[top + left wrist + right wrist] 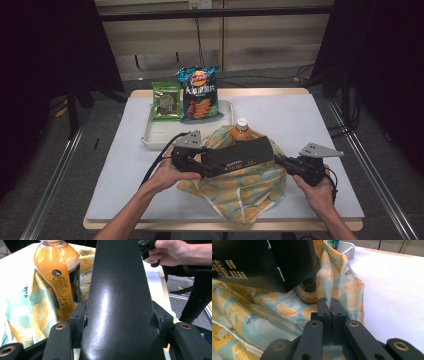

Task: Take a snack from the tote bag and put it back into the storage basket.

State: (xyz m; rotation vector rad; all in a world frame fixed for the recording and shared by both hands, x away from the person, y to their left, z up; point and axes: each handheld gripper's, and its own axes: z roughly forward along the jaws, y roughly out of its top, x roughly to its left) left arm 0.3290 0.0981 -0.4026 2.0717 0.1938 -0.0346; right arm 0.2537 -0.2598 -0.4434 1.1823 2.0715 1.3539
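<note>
Packing step: left claw (212, 167) grips black box (240, 156) above bag (240, 192), beside bottle (241, 131). Right claw (331, 308), closed, pinches bag rim. Next: lower box inside.

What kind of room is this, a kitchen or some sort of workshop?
Probably a lab or recording workspace, not a kitchen: a bare white table with dark curtains at both sides, loose cables on the floor, and snack bags staged in a tray.
</note>
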